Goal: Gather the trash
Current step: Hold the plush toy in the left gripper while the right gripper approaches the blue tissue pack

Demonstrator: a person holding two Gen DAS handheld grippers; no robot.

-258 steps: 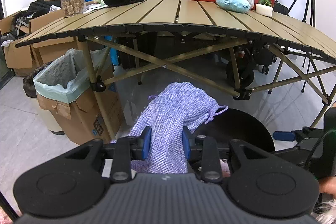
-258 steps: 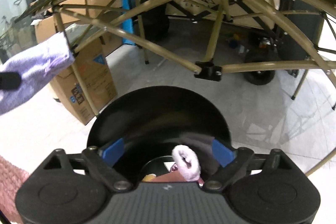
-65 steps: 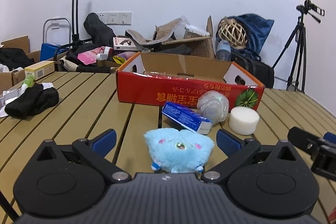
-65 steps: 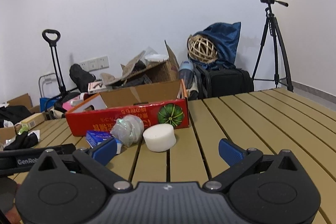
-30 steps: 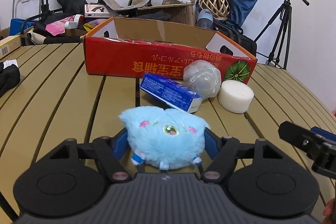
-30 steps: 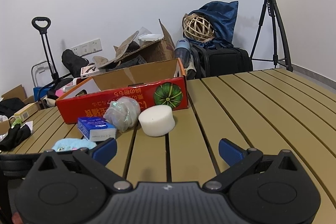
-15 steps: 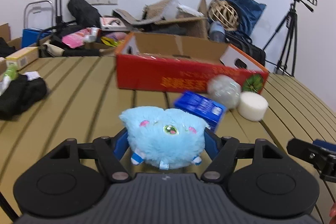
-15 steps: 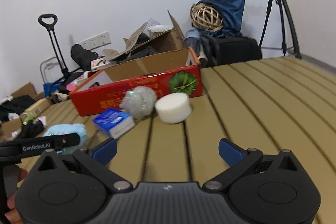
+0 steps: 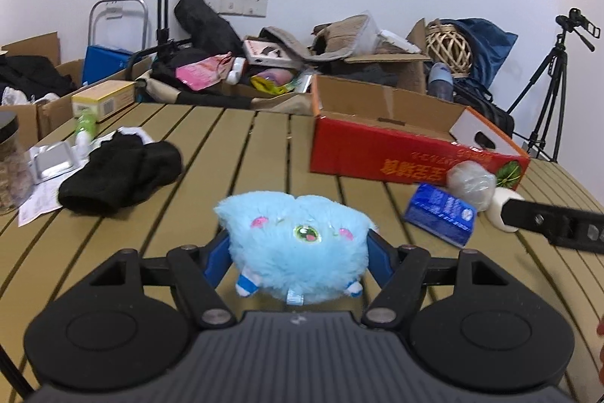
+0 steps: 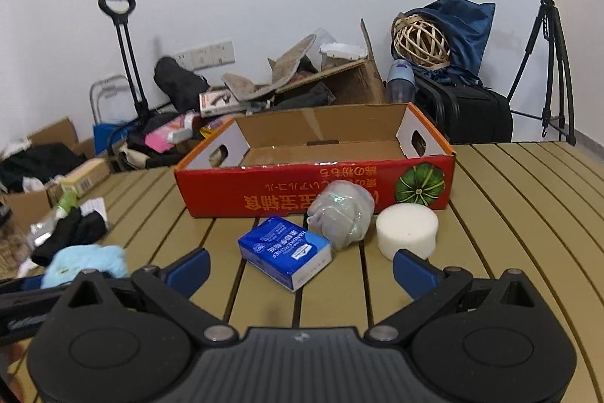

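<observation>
The fluffy light-blue plush toy [image 9: 298, 248] is gripped between the blue pads of the left tongs [image 9: 298, 253] and appears to be carried just above the slatted tan tabletop [image 9: 241, 153]; the right tongs [image 10: 300, 269] are spread wide with nothing between them. Because the plush is soft and is held only by its sides, it could be squeezed out or slip during a quick swing, and it could be dropped short of whatever bin is meant. Just ahead of the right tongs lie 3 loose items: a blue rectangular tissue pack [image 10: 287, 252], a crumpled ball of clear plastic film [image 10: 341, 214] and a white foam cylinder [image 10: 407, 229]; the foam sits close to the right pad and could be knocked by a careless pass. Behind them stands a shallow red cardboard tray box [image 10: 313, 187], printed with a green pumpkin, whose visible interior looks empty. Further back, open brown cardboard boxes [image 10: 339, 82] by the wall are heaped with mixed clutter.
</observation>
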